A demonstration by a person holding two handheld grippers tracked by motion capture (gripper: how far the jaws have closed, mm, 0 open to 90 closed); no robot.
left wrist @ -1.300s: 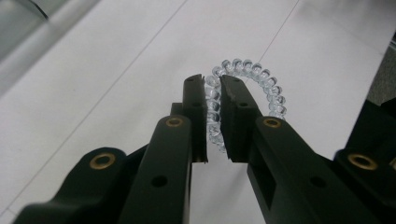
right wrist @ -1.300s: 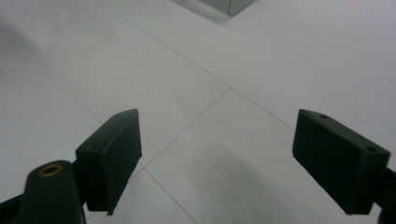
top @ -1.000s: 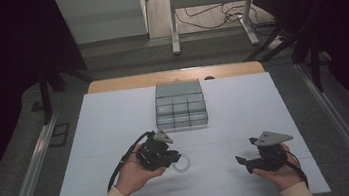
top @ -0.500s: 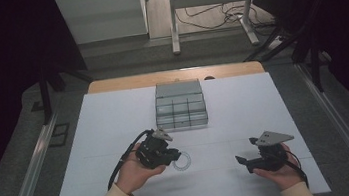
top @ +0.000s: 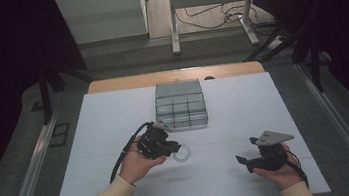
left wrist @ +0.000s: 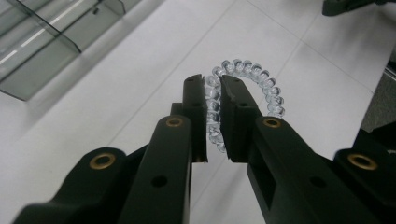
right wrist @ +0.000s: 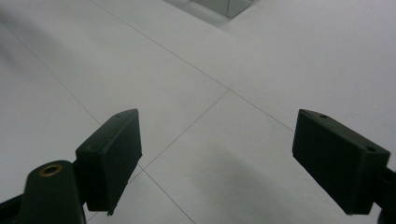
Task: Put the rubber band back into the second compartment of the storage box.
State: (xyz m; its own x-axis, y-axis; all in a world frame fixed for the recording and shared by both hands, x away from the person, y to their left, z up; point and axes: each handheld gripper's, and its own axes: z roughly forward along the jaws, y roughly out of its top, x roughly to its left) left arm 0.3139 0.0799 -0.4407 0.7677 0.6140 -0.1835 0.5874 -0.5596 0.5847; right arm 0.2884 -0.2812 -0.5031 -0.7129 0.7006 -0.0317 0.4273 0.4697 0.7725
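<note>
A clear spiral hair tie has one side of its ring pinched between the black jaws of my left gripper, which is shut on it. From above, the hair tie hangs at the tip of the left gripper, just over the white tabletop, in front of the grey compartment box. My right gripper rests low at the front right, jaws wide apart. In its own view the right gripper has bare table between the pads.
The box of smoked clear plastic has several open compartments and stands at the table's middle back. A corner of the box shows at the top of the right gripper view. The white table is bordered by dark floor and metal rails.
The left gripper and the hair tie have shifted slightly away from the person, toward the box. The right gripper has stayed put.
</note>
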